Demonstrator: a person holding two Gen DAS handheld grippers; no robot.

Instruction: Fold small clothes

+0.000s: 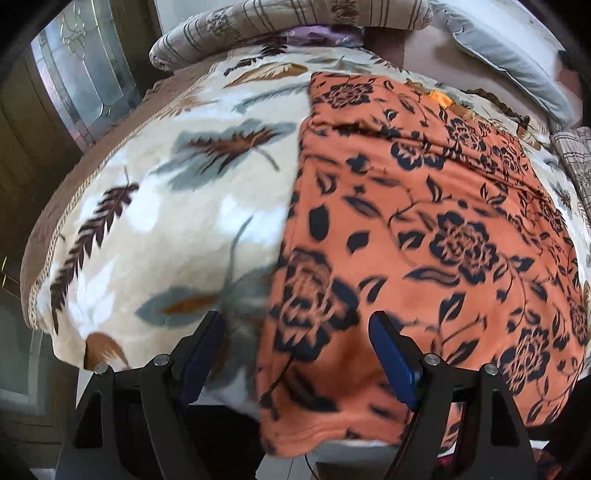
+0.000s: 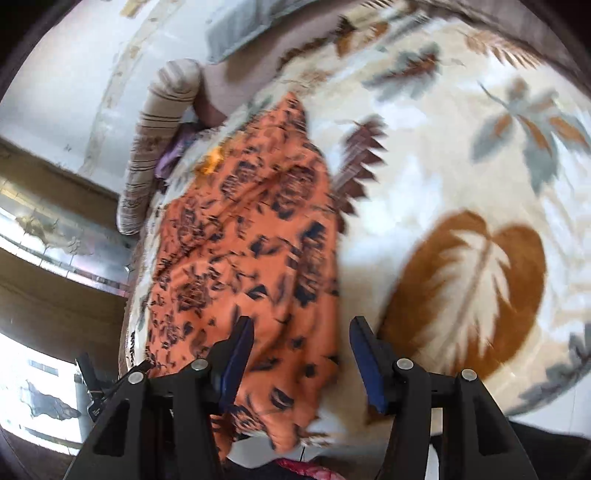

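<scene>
On the bed before me lies an orange garment (image 1: 424, 206) printed with dark blue flowers and leaves, spread flat over a cream blanket (image 1: 166, 206) patterned with brown and grey leaves. Left-wrist view: my left gripper (image 1: 295, 332) points steeply down at the garment's near left edge; its jaws stand wide apart, one blue pad (image 1: 391, 350) over the orange cloth, the other finger over the blanket just beside that edge. Nothing is pinched between them. Right-wrist view: my right gripper (image 2: 301, 350) hangs over the garment's near corner with its jaws at a middling spread — the left finger above orange cloth, the right pad (image 2: 365, 365) above the blanket beside the hem. No cloth is gripped here either, as far as the blurred frame shows. The garment's near hem reaches the front edge of the bed in both views; its far end runs toward a striped pillow (image 1: 258, 26) and a pale grey pillow (image 1: 509, 55) at the head. A small bright orange patch (image 1: 441, 98) shows near the garment's far edge — what it is I cannot tell.
</scene>
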